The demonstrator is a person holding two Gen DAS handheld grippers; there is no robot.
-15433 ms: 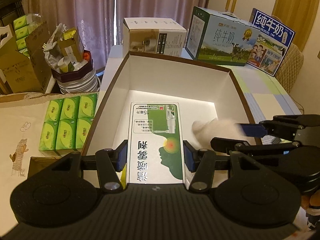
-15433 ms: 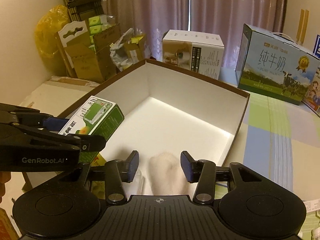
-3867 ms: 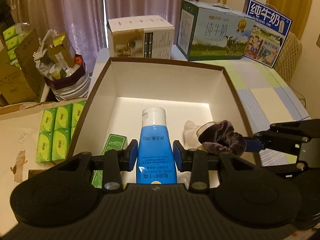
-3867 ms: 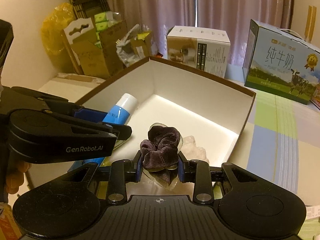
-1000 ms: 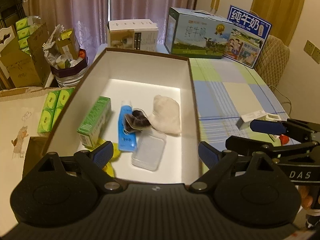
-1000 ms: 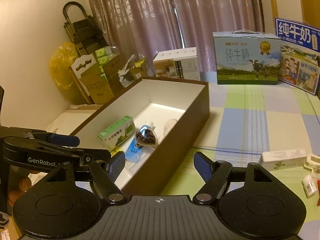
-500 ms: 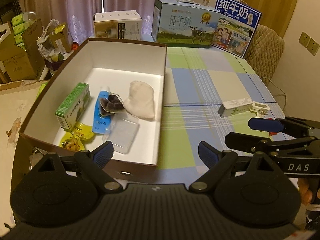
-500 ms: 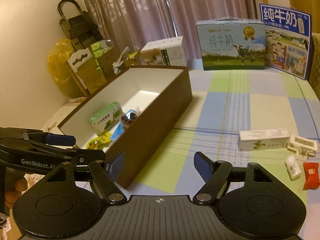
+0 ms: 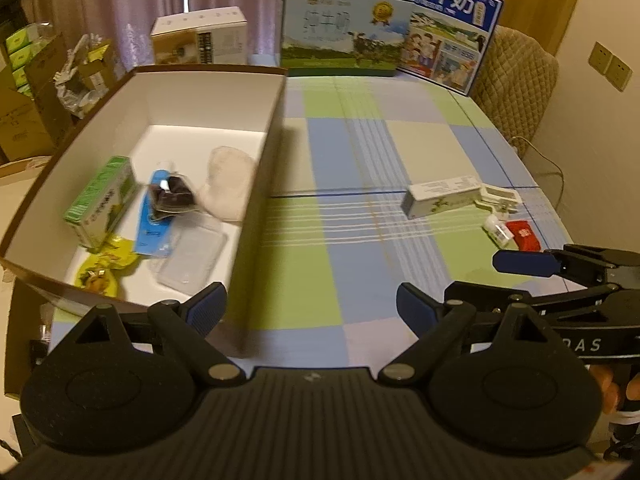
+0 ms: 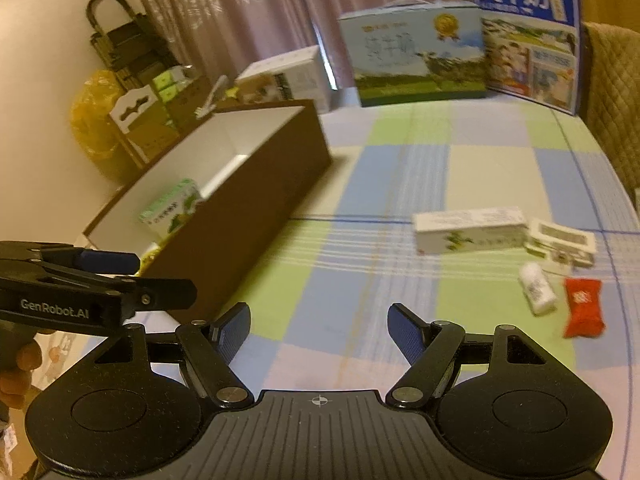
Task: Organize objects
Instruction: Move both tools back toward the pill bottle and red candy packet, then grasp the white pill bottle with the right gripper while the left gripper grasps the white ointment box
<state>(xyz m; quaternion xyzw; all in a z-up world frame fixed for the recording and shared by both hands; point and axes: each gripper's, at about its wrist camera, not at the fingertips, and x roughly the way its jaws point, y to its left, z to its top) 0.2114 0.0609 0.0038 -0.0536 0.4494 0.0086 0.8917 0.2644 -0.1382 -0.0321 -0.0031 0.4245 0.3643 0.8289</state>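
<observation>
A brown box with a white inside (image 9: 276, 128) (image 10: 256, 196) stands at the table's left. In it lie a green carton (image 9: 100, 200) (image 10: 172, 208), a blue tube (image 9: 150, 216), a dark scrunchie in a clear bag (image 9: 172, 196), a white pouch (image 9: 228, 184), a clear plastic case (image 9: 192, 256) and a yellow packet (image 9: 102, 268). On the checked cloth at the right lie a long white carton (image 9: 444, 196) (image 10: 470, 230), a small white box (image 10: 560, 240), a white vial (image 10: 538, 288) and a red packet (image 10: 582, 308). My left gripper (image 9: 312, 308) and my right gripper (image 10: 319, 330) are open and empty above the cloth.
Two milk cartons (image 9: 344, 46) (image 9: 448, 56) and a white appliance box (image 9: 200, 42) stand at the table's far edge. A quilted chair (image 9: 516, 84) is at the far right. Cardboard boxes and clutter (image 10: 136, 120) stand left of the table.
Both grippers have swung right, away from the box and toward the loose items on the cloth. Both stay open and empty.
</observation>
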